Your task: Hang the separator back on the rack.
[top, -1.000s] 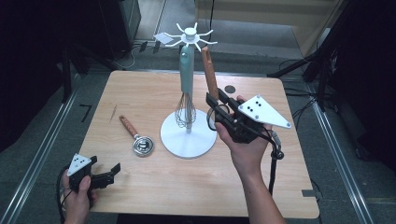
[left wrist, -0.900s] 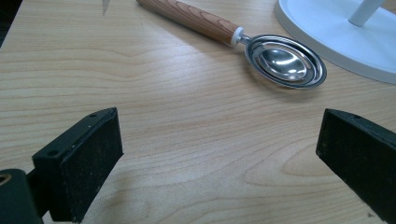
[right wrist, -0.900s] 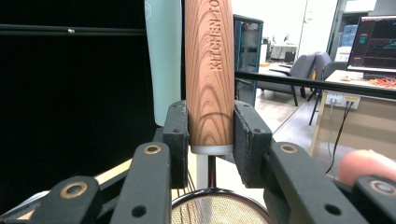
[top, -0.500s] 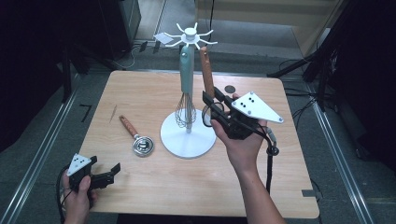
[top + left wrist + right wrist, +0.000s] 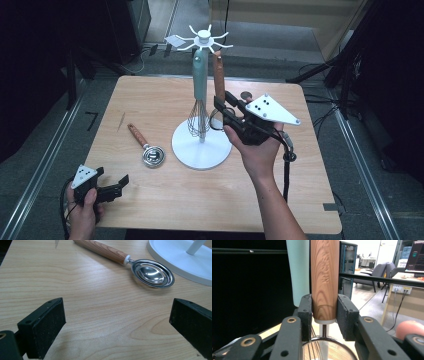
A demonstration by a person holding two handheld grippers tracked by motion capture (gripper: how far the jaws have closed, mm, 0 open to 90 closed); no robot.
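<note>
A white utensil stand (image 5: 202,150) stands mid-table with hook arms at its top. A teal-handled whisk (image 5: 199,75) hangs from it. Right beside the whisk, a wooden-handled strainer (image 5: 218,75) stands upright under a hook, its handle (image 5: 324,277) between the pads of my right gripper (image 5: 220,102). Both pads lie against the handle near its lower end; the jaws have just been opening a little. My left gripper (image 5: 112,182) rests open at the table's near left corner, nothing between its jaws (image 5: 117,322).
A wooden-handled metal measuring spoon (image 5: 145,147) lies flat left of the stand's base, ahead of the left gripper (image 5: 150,273). The round white base (image 5: 180,260) sits just beyond it. A small dark disc (image 5: 246,95) lies behind the right gripper.
The right gripper has shifted slightly left toward the stand, and the strainer's handle has gone from tilted to upright under the hooks. The left gripper has stayed put.
</note>
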